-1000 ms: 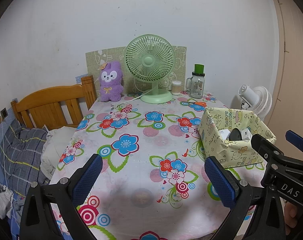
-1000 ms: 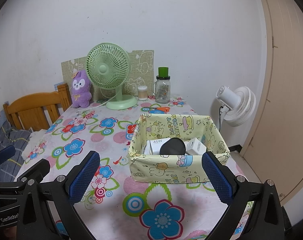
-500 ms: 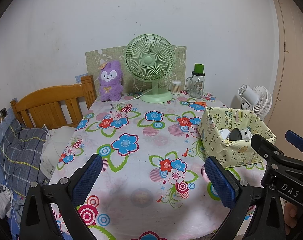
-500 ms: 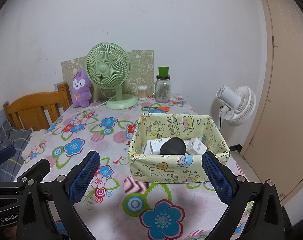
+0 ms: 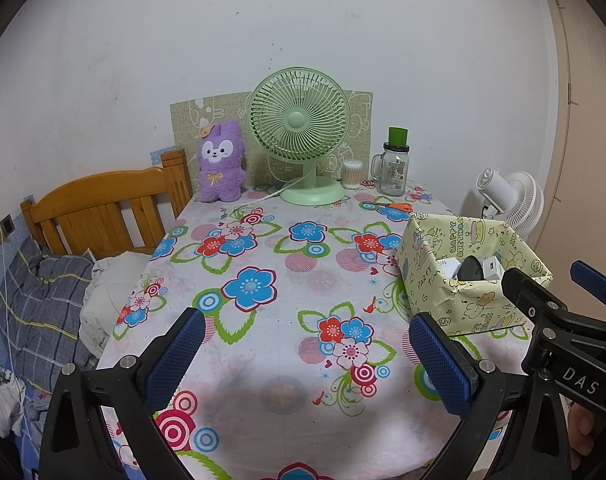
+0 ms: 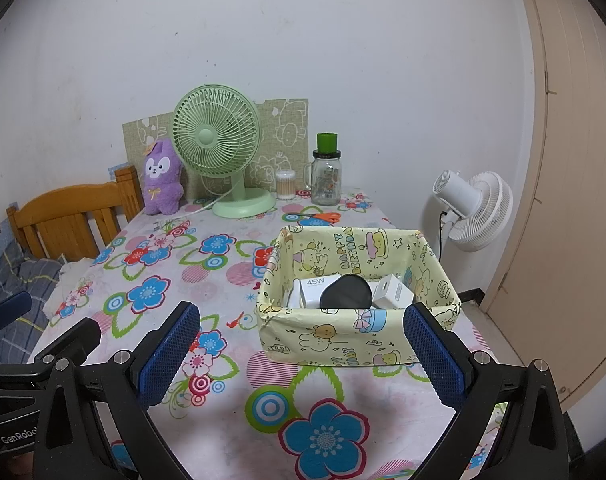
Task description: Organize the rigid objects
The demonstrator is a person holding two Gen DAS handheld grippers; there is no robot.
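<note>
We hold the left gripper and right gripper wide open and empty, near the box, where the rigid items sit gathered.

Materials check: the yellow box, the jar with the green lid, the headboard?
Yellow cartoon-print box: looks like cardboard wrapped in matte paper; creased, folded rim. Clear handled jar with green lid: likely glass; transparent, glossy, moulded handle. Orange-brown slatted headboard: varnished wood, by its visible grain and sheen.

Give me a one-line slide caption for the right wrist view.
Open right gripper faces a yellow box holding white cartons and a black disc.
</note>
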